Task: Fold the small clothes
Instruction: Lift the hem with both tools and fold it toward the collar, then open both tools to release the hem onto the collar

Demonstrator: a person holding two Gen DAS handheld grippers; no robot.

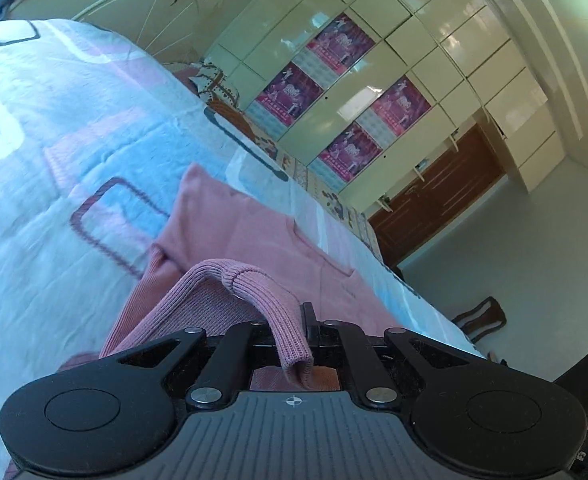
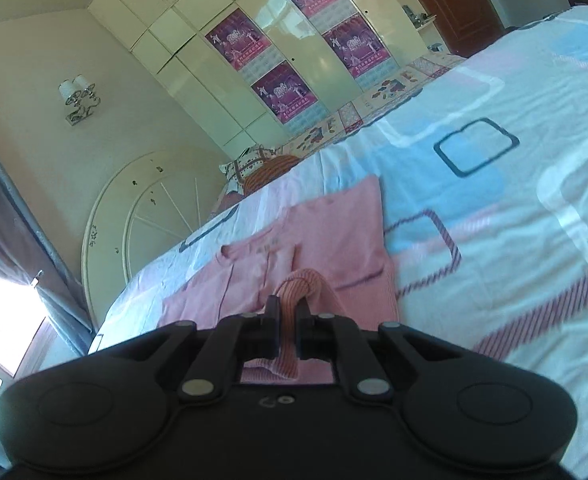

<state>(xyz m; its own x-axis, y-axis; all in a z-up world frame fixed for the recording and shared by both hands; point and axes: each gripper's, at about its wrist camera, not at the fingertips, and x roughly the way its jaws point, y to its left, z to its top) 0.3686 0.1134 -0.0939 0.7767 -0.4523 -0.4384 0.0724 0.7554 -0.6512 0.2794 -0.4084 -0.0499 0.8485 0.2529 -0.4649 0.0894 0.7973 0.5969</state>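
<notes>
On bed point(image 1: 54, 128), patterned white, blue and pink cover: pink sweater point(image 1: 246, 224) lying flat near middle, body spread out. Left gripper point(image 1: 294, 320): jaws closed tight on ribbed cuff point(image 1: 262, 292), cloth lifted and draped over fingers. Right gripper point(image 2: 288, 312): jaws nearly closed, pinching ribbed edge point(image 2: 300, 284) of same sweater. Behind bed: cream wardrobe point(image 2: 198, 76), purple posters point(image 2: 238, 40).

Pink ribbed garment point(image 2: 334, 236), pastel-blocked bedspread point(image 2: 494, 208)

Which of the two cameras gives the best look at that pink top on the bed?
The right wrist view: the pink top lies spread across the bedspread, outline mostly visible. The left wrist view shows only part of it, behind its ribbed hem.
</notes>
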